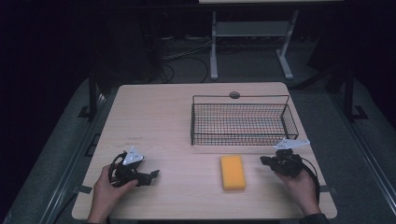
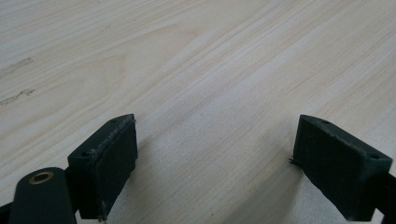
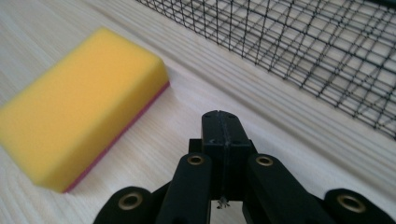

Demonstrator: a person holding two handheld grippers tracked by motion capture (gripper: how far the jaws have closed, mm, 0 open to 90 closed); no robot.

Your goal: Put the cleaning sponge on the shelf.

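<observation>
Right gripper (image 3: 223, 122) jaws pressed together, empty, just beside yellow sponge (image 1: 232, 171) | left gripper (image 2: 212, 158) jaws spread wide over bare table (image 2: 187, 56)

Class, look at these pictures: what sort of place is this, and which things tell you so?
Probably a lab or test workshop. A plain wooden table stands in a dark room, cables trail on the floor behind, and each hand holds a gripper beside a sponge and wire basket.

table: (image 1: 154, 116) pale wood-grain top, rounded corners, centre of the high view
cable hole: (image 1: 234, 95) round, at the table's far edge, upper middle
wire basket: (image 1: 243, 122) black mesh, upper right of the tabletop
sponge: (image 1: 232, 172) yellow with a red underside, lying flat, lower right, just below the wire basket, apart from it
</observation>
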